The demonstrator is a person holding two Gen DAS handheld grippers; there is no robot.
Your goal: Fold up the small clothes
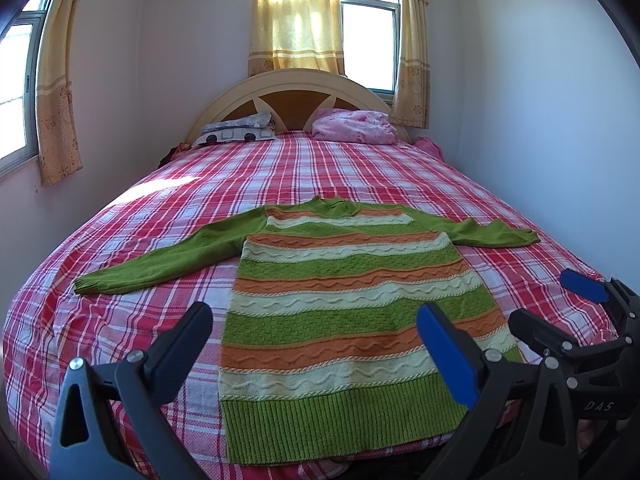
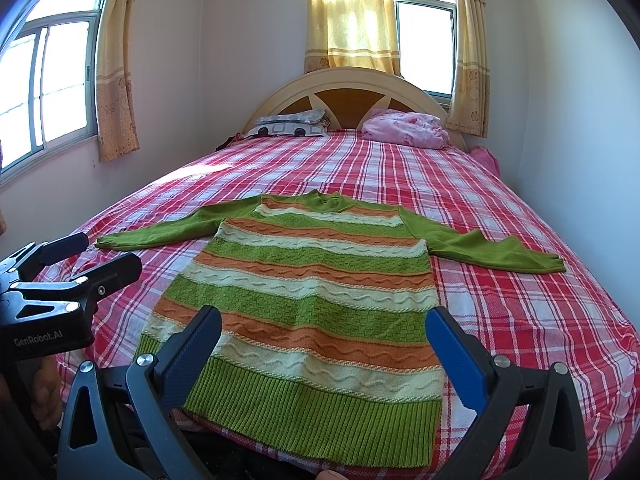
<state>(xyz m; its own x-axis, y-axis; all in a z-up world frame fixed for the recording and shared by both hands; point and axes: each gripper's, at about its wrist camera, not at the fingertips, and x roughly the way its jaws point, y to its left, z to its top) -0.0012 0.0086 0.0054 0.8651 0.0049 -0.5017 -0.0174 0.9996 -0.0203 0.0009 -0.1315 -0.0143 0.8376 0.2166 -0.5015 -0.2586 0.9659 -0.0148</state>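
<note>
Striped knit sweater [image 1: 344, 304] lies flat, sleeves spread, mid-frame on the red plaid bedsheet [image 1: 360, 168]; curtained windows [image 1: 368, 44] fill the upper frame. Left gripper [image 1: 316, 328] and right gripper [image 2: 324, 330] both gape, released.

Both cameras sit low at the foot of the bed [image 1: 360, 168], facing along its length toward the headboard [image 1: 296, 92] and the curtained window [image 1: 368, 40] behind it.

The left wrist view looks forward between the spread fingers of the left gripper [image 1: 316, 332], positioned left of the striped sweater [image 1: 344, 300], close above its hem. The right gripper [image 1: 560, 300] enters at the frame's right edge.

The right wrist view looks between the parted fingers of the right gripper [image 2: 324, 336], offset rightward. The left gripper [image 2: 100, 256] appears at its left edge.

Both views share the sweater, bed, pillows, headboard and windows.
</note>
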